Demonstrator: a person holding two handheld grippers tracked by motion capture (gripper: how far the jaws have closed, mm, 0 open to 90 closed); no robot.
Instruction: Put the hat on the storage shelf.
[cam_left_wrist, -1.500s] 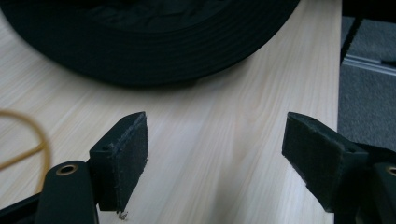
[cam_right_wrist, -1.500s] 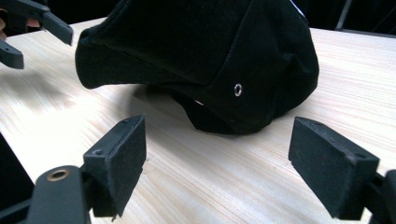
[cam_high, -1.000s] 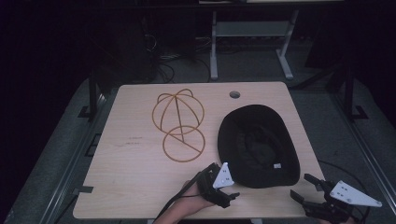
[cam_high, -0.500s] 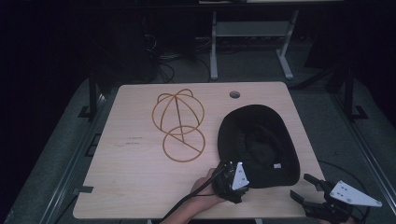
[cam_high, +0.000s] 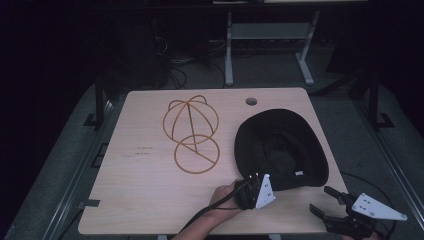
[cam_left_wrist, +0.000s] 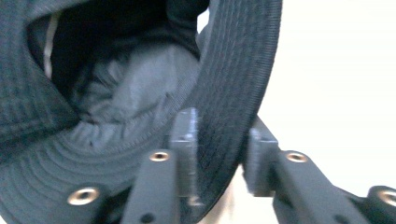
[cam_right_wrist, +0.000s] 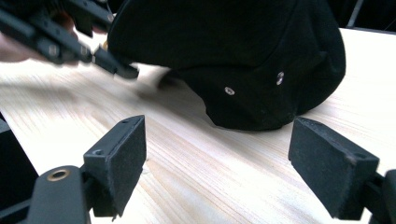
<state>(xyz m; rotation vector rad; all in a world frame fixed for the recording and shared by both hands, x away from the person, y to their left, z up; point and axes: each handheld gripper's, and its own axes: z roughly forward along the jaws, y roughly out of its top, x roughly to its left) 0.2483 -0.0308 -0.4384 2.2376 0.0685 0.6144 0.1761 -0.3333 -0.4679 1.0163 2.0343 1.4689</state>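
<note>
The hat (cam_high: 281, 148) lies on the table (cam_high: 140, 195) just ahead of the left gripper (cam_high: 248, 186), its brim between the jaws; the wire frame (cam_high: 191, 132) sits beyond-left, the right gripper (cam_high: 327, 206) to its right.
</note>
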